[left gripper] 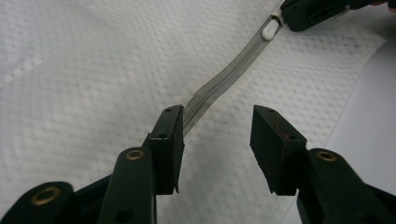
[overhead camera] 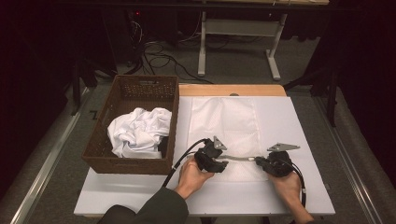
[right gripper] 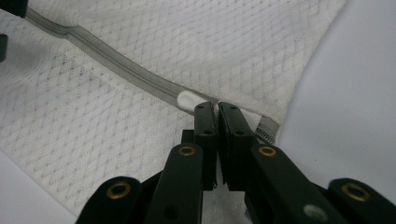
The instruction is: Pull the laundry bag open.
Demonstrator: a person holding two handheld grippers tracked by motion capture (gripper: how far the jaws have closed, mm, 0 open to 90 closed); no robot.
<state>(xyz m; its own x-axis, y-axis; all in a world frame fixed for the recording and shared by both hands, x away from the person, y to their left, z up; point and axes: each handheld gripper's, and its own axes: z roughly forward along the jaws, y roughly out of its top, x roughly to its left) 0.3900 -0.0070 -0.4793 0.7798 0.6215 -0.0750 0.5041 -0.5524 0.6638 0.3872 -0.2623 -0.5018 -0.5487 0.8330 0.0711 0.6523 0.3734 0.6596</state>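
A white mesh bag [overhead camera: 224, 121] lies flat on the white table [overhead camera: 303, 126], with a grey zipper strip [overhead camera: 239, 158] along its near edge. In the right gripper view, my right gripper [right gripper: 216, 107] is shut on the bag's zipper edge, just past the white zipper slider [right gripper: 187, 99]. My left gripper [left gripper: 217, 123] stands open over the mesh [left gripper: 93, 70]. The zipper strip [left gripper: 229, 74] runs up to its left jaw and lifts toward the right gripper [left gripper: 317, 11]. From above, the left gripper [overhead camera: 223, 161] and right gripper [overhead camera: 258, 162] face each other along the strip.
A brown wicker basket [overhead camera: 126, 165] stands at the table's left, with crumpled white cloth [overhead camera: 140, 130] in it. A wooden strip [overhead camera: 233, 89] edges the table's far side. Beyond it are a desk frame [overhead camera: 238, 28] and floor cables [overhead camera: 159, 58].
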